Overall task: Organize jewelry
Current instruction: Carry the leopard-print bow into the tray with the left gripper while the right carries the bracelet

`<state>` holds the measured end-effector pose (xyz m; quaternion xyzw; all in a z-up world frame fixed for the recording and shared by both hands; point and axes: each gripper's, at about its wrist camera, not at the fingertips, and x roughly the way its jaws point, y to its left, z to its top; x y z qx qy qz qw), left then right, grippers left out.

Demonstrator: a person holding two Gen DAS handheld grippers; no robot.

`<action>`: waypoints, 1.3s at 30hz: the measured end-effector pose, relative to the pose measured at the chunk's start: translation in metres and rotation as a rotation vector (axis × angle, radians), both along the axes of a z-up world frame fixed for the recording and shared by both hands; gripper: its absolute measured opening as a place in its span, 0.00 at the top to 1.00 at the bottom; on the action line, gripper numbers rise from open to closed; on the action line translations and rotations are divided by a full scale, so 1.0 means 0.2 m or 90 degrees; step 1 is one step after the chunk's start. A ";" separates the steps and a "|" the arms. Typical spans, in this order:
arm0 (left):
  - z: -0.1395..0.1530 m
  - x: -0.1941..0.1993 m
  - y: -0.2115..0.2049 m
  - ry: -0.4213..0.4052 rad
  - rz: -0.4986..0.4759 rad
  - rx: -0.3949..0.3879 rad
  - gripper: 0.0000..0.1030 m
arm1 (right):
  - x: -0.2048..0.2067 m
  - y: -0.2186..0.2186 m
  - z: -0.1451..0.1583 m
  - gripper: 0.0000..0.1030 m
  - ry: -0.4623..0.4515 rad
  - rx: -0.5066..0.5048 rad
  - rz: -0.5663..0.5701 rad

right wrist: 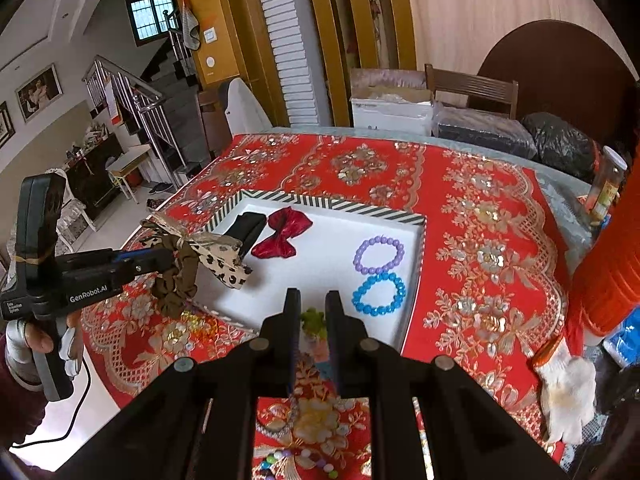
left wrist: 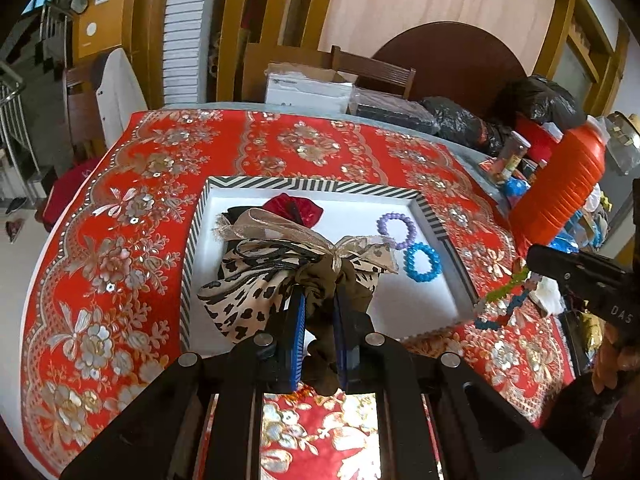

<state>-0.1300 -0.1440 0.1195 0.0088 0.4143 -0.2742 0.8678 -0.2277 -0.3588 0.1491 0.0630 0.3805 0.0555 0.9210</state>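
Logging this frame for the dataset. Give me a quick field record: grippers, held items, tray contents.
left gripper: shut on the leopard-print bow scrunchie, held above the tray's near left corner
right gripper: shut on a green beaded strand
tray: striped rim, white floor
tray contents: red bow, black hair tie, purple bracelet, blue bracelet

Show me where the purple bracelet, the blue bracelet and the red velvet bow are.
purple bracelet (right wrist: 379, 255): right wrist view, on the beads of its left arc.
blue bracelet (right wrist: 378, 295): right wrist view, on its beaded ring.
red velvet bow (right wrist: 282, 232): right wrist view, on its centre knot.
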 end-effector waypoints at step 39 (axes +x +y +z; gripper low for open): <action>-0.38 0.33 -0.04 0.095 0.032 0.047 0.93 | 1.12 0.03 -0.47 0.88 0.129 0.001 -0.076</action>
